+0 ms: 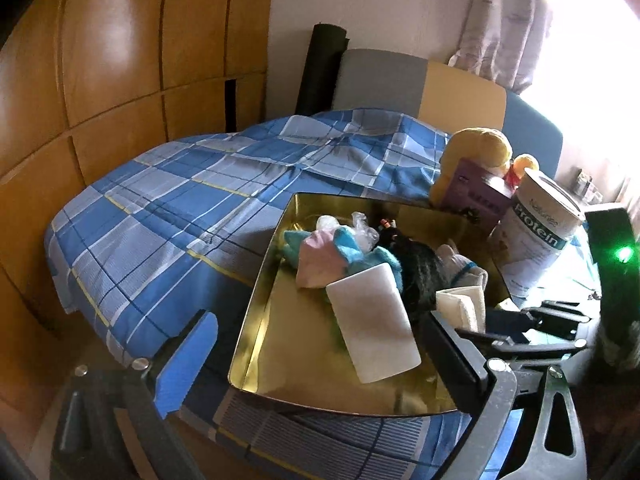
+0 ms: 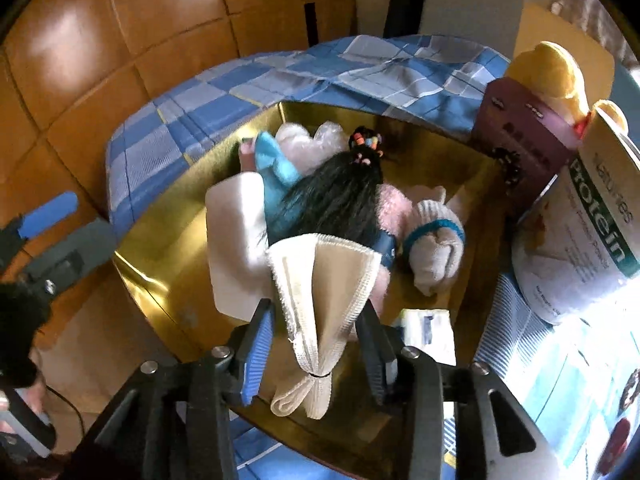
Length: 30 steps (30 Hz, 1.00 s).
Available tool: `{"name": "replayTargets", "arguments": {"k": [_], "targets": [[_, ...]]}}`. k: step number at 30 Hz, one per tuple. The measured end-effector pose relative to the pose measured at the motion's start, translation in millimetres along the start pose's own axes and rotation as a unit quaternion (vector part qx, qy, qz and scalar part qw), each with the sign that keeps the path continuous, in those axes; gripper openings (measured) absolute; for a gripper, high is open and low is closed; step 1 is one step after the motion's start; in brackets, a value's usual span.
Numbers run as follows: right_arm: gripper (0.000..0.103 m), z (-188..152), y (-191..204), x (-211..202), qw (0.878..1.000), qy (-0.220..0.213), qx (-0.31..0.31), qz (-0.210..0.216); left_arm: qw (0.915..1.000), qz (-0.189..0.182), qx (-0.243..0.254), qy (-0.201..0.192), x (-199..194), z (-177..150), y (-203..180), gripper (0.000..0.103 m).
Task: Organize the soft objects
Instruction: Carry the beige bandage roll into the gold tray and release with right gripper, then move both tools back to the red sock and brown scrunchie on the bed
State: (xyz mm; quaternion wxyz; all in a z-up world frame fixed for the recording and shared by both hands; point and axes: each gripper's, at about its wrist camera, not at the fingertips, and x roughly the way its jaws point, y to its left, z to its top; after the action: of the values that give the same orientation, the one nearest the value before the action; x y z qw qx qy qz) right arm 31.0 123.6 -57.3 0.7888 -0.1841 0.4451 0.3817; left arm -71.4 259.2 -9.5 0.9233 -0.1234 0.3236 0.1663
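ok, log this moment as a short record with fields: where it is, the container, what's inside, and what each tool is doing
place: bed with blue plaid cover
container: gold tin
contents: white pad, black wig, rolled sock, blue plush
right tool: open, cream cloth loose between the jaws, over the tin
left tool: open, empty
beside tin: protein can, purple box, yellow plush

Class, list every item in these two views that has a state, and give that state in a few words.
gold tin: open, partly filled
cream cloth: folded, between right claw fingers, not squeezed
white sock: rolled up
protein tub: lidded, upright
purple box: standing, closed
right claw: open
left claw: open, empty
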Motion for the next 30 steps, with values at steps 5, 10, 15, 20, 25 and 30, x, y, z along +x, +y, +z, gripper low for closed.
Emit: {"name": "replayTargets", "arguments": {"k": [5,10,15,20,25,30], "targets": [[0.042,0.0,-10.6,-26.4,0.999,-0.042,0.014,0.009,0.9999,-0.003,0.012,-0.005,-3.3,0.8,-8.0,0.102],[0.042,-5.4,-29.5,-55.2,0.996,-0.078,0.038,0.001,0.9994,-0.012,0.03,-0.012,-8.7,2.5,-19.3,0.102],[0.042,-14.8,-54.9,-82.0,0.992,-0.105,0.063,-0.017,0.9982,-0.025,0.05,-0.02,-13.9,7.0,-33.4,0.102],[0.042,-31.8,-94.6,-105.0,0.986,-0.118,0.101,-0.053,0.9958,-0.038,0.079,-0.027,-18.4,10.2,-53.8,0.102],[0.042,-53.2,-141.9,-121.2,0.977,-0.119,0.156,-0.086,0.9935,-0.049,0.099,-0.026,-19.5,10.8,-74.2,0.102],[0.042,-79.4,-190.7,-145.7,0.96,-0.129,0.215,-0.126,0.9895,-0.067,0.125,-0.028,-22.5,10.1,-98.0,0.102]]}}
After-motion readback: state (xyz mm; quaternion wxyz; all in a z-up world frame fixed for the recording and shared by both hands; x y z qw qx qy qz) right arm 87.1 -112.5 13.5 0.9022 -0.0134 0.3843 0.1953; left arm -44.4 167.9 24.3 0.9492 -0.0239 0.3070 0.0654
